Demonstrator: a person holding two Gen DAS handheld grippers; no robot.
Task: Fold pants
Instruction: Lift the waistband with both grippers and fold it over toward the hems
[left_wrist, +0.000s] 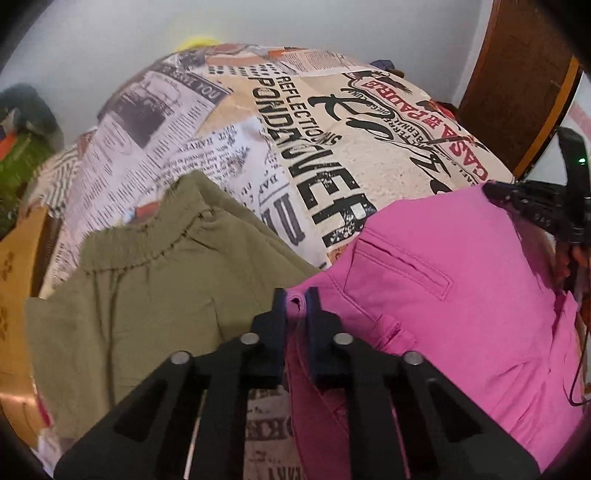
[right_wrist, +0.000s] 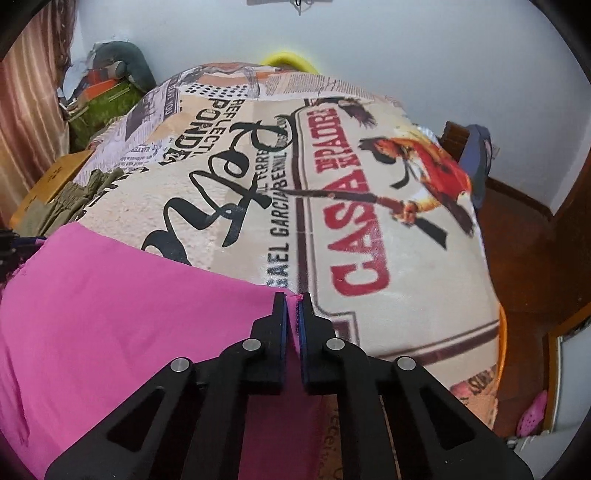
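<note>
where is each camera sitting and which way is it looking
Left wrist: on the left gripper, facing down over pink pants, green pants and the printed cover; the right gripper shows far right.
Right wrist: on the right gripper, facing down over the pink pants' corner.
Shared: both pants, cover; each gripper is shut on pink fabric.

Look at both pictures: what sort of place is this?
Probably a bedroom at home: a bed-like surface under a printed cover, pink pants and olive pants laid on it, a curtain and cluttered belongings by the wall.
</note>
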